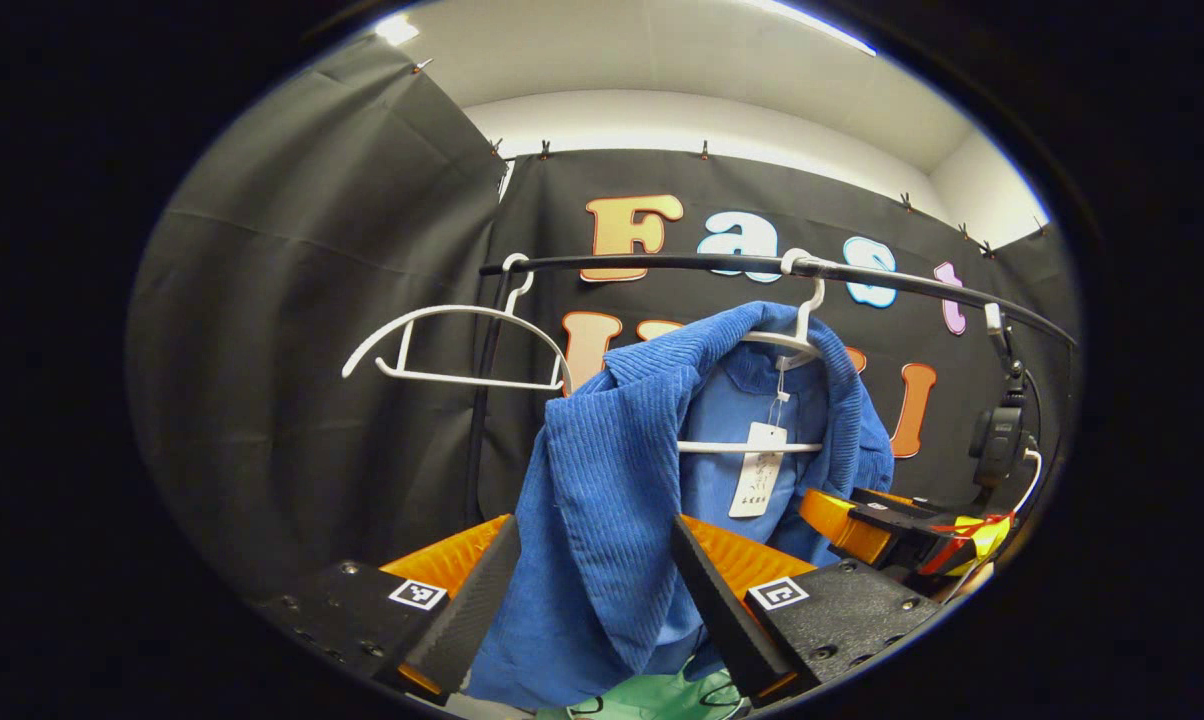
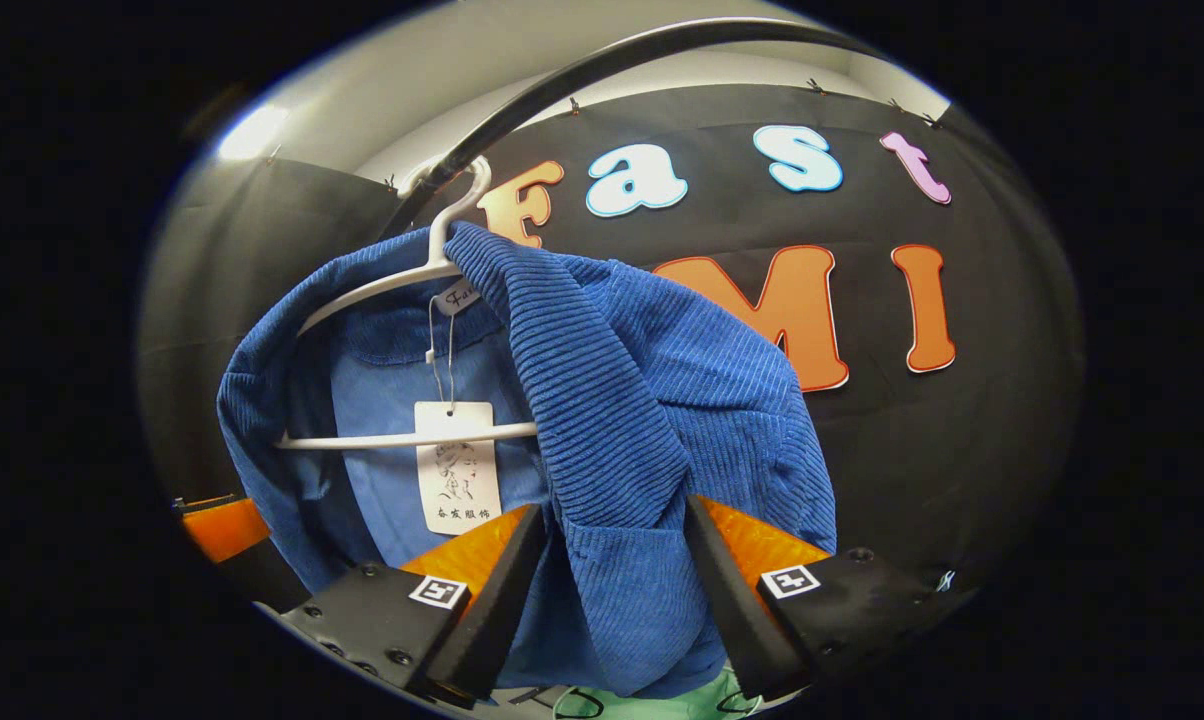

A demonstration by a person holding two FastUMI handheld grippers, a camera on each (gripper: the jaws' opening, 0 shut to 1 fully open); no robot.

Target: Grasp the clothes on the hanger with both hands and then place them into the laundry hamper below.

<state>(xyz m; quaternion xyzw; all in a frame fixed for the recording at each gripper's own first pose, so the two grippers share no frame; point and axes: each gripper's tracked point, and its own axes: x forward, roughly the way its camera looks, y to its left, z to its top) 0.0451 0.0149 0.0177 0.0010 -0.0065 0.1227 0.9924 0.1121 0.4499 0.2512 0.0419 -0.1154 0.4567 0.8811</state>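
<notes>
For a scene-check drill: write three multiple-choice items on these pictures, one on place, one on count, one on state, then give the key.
1. Where is the blue garment?
A. folded on a table
B. draped on a white hanger on the rail
C. lying in a drawer

2. How many white hangers are on the rail?
A. two
B. four
C. none

3. How is the other hanger?
A. snapped in half
B. bare
C. loaded with a red coat

Key: 1 B, the fabric drapes over the hanger; 2 A, the left gripper view shows two; 3 B, nothing hangs on it.
</notes>
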